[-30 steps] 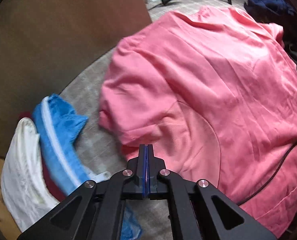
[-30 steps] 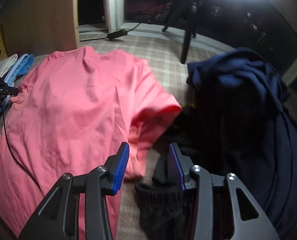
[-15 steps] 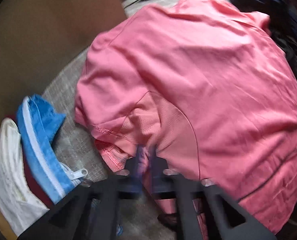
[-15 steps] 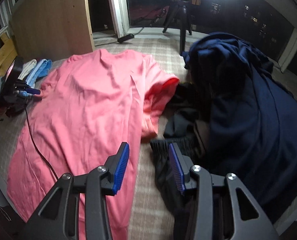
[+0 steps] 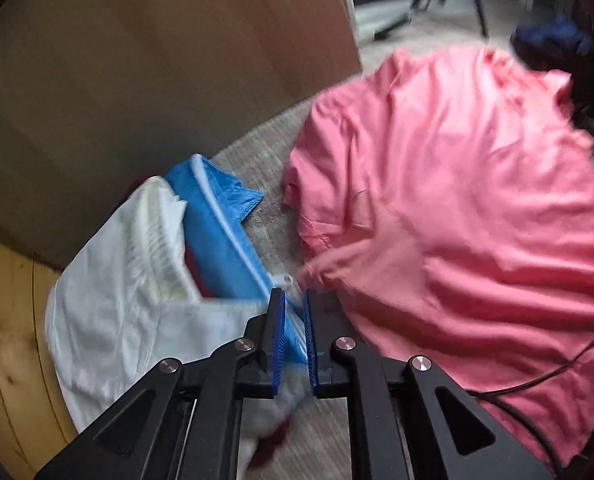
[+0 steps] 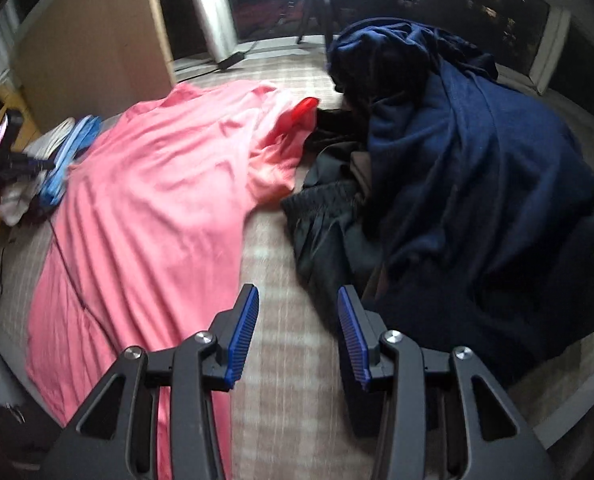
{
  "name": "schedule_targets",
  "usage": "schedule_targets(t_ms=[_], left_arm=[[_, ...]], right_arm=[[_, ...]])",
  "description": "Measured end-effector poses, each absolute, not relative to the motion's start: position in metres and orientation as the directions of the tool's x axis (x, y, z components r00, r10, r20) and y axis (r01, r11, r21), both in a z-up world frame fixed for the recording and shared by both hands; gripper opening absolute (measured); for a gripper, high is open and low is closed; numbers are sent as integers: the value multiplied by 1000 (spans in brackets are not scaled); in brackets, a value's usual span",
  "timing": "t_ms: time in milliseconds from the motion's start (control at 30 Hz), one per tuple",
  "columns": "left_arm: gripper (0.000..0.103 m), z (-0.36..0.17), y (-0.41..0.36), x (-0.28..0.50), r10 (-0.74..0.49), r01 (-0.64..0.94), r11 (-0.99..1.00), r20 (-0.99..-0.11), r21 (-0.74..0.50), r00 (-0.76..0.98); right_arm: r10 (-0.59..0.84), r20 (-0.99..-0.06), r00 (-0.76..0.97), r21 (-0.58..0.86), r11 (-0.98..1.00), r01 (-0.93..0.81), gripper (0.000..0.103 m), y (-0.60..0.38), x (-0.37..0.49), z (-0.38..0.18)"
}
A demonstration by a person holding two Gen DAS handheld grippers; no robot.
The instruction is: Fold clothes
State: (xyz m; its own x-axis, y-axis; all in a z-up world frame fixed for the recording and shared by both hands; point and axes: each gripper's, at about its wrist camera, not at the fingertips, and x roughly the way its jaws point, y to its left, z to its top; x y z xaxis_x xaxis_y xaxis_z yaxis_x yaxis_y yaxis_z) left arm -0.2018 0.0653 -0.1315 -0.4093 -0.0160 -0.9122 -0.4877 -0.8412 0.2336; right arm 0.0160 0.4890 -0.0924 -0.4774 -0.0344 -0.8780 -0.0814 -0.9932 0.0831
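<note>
A pink T-shirt (image 5: 457,200) lies spread flat on the checked bed cover, its left sleeve bunched near the blue garment. My left gripper (image 5: 294,300) hovers just off that sleeve's tip, over the edge of the blue cloth. Its jaws are opening and stand a narrow gap apart, with nothing pinched between the pads. In the right wrist view the same T-shirt (image 6: 157,200) fills the left half. My right gripper (image 6: 297,304) stands open and empty above the bare checked cover (image 6: 281,280), between the shirt's side edge and the dark clothes.
A blue zip garment (image 5: 225,240) and a white one (image 5: 129,280) lie piled left of the shirt, against a brown board (image 5: 157,80). A navy heap (image 6: 477,180) and a black garment (image 6: 329,220) lie to the right. A black cable (image 5: 537,380) crosses the shirt's lower part.
My left gripper came off the pink sleeve, rose and shifted left toward the blue and white clothes, its jaws parting slightly. My right gripper drew back along the bed, still open.
</note>
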Motion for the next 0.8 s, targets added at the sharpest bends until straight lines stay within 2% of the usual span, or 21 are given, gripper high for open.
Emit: schedule_targets(t_ms=[133,300,400,567,667,700,767,800], left_arm=[[11,-99,46,-139,60,-510,-839,-899,190,-434],[11,-87,16,-58,50,-495,-847,-898,194,-437],[20,-91,6,15,37,-506,-841,-912,192,-408],[23,-134,20,103,53,-574,-807,-954,134,-297],[23,-159,31,126,67,-607,-788,-967,100,-246],[24,-167,35,134,71,-618,-781,-971,88,-229],[34,-178,39,134,55,-620,-778,-972,101,-227],[34,-183,41,135,47,-621,-777,-973,107,-226]], right_arm=[[-67,-863,-501,92,-995,-25,41,481,53,-80],[-127,-849,-512,137,-990,19,41,474,108,-71],[-167,-851,-497,173,-984,34,41,466,145,-85],[-222,-867,-447,226,-973,45,41,444,186,-125],[-253,-871,-421,251,-966,60,41,432,199,-143],[-258,-872,-417,253,-965,69,41,428,201,-146],[-253,-878,-407,240,-967,83,41,422,205,-151],[-252,-880,-403,237,-968,88,41,419,207,-153]])
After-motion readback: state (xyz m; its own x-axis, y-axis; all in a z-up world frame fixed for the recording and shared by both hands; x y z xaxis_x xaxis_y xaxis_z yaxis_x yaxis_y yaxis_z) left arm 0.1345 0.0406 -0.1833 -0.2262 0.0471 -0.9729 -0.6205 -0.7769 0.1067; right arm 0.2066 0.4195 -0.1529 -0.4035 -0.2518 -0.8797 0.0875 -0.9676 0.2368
